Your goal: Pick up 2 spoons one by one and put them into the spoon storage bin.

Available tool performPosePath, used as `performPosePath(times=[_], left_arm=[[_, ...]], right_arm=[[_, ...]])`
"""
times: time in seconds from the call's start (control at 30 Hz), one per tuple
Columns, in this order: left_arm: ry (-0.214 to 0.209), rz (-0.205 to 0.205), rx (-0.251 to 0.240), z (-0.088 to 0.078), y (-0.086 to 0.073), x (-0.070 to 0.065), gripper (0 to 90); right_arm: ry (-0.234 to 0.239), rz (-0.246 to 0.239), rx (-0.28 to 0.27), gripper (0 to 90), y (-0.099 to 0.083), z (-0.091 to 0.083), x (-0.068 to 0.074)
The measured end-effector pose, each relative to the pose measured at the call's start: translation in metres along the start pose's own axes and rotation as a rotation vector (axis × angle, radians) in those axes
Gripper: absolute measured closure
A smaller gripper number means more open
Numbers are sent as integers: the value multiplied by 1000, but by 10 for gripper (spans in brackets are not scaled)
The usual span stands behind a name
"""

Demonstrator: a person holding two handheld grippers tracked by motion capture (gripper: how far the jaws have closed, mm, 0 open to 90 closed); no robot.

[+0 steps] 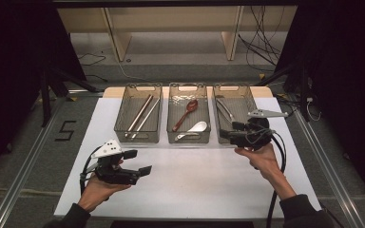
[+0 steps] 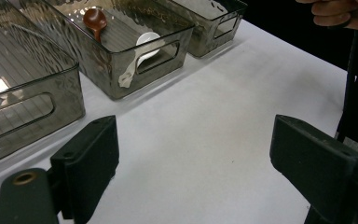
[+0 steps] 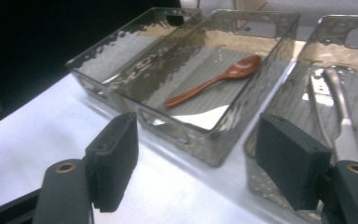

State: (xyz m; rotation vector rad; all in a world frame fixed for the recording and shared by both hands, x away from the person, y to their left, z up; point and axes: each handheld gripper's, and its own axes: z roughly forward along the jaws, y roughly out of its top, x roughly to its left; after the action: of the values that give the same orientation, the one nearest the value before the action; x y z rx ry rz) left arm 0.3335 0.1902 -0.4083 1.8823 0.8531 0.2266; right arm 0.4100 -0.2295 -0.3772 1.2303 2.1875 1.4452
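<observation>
Three smoky clear bins stand in a row at the back of the white table (image 1: 195, 175). The left bin (image 1: 138, 138) holds metal rods (image 1: 141, 116). In the middle bin (image 1: 188, 141) lie a red-brown spoon (image 1: 186, 114) and a white spoon (image 1: 193, 129). The right bin (image 1: 233, 87) holds metal utensils (image 1: 224, 109). My left gripper (image 1: 139, 162) is open over bare table at the front left, nothing between its jaws. My right gripper (image 1: 232, 131) is open and empty at the right bin's front edge. The red-brown spoon (image 3: 214, 81) and metal utensils (image 3: 340, 107) lie beyond its jaws.
Bare white table spreads in front of the bins between my hands. In the left gripper view, the middle bin's wall (image 2: 102, 70) is close ahead, with the white spoon (image 2: 142, 51) inside. Black cables trail from both grippers. Metal rails run along both sides of the table.
</observation>
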Motion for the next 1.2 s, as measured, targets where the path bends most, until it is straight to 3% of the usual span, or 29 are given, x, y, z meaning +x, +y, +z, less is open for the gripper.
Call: performPosePath(times=[0.4, 1.2], left_arm=[[2, 22, 22, 2, -2, -1, 143], [-8, 17, 17, 2, -5, 0, 142]], right_arm=[[32, -36, -50, 300, -18, -19, 19], [28, -94, -70, 248, -54, -35, 39]])
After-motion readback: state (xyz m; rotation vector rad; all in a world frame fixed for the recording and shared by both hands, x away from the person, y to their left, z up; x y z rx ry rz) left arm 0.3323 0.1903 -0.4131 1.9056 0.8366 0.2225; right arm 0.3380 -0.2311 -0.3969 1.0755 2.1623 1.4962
